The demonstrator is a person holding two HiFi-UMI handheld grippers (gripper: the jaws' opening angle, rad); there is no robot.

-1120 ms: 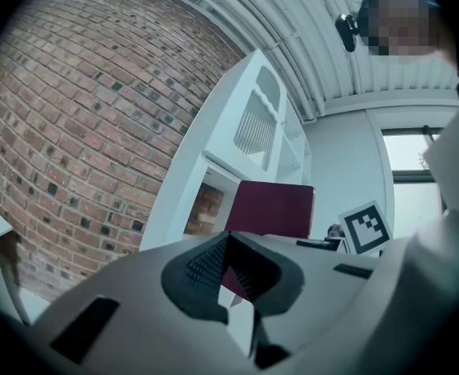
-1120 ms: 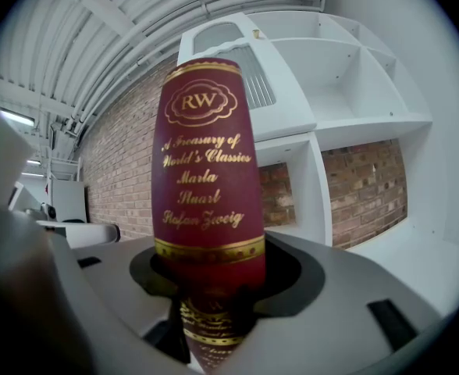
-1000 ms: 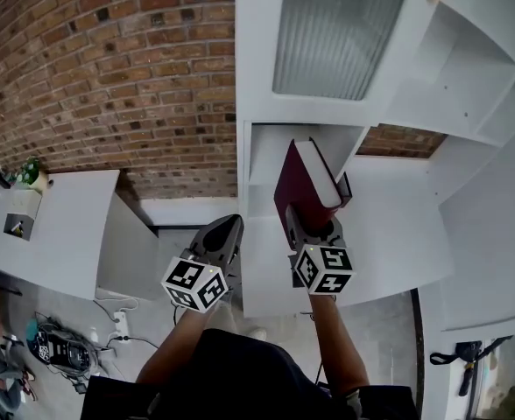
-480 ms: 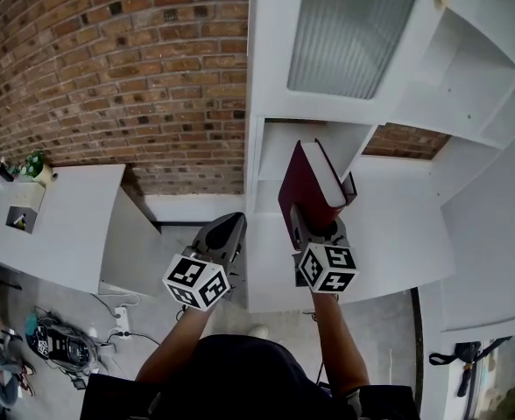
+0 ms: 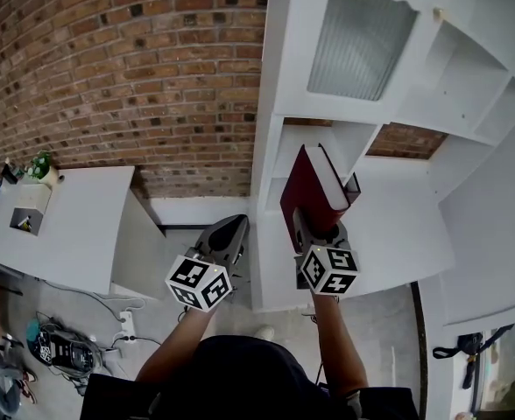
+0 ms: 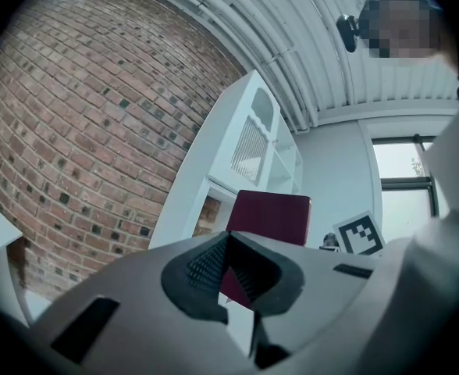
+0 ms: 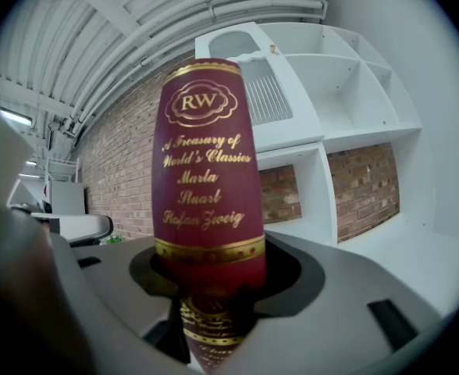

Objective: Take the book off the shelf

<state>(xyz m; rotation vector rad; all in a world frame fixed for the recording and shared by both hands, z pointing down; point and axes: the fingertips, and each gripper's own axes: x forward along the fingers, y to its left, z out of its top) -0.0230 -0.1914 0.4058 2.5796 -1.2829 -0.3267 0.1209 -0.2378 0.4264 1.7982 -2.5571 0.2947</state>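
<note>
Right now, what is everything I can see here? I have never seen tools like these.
book: one, maroon with gold lettering, upright in the right tool, in front of the shelf unit
shelf unit: one, white, ribbed glass door, beside the brick wall
brick wall: one, red-brown, left
table: one, white, far left
plant: one, green, on the table's far corner
power strip: one, white, on the floor
left tool: one, grey, shut, empty
right tool: one, grey, clamped on the book

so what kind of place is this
Likely a home study or living room, perhaps staged: a white shelf unit with a ribbed-glass door, a brick wall behind it, and a white desk.
</note>
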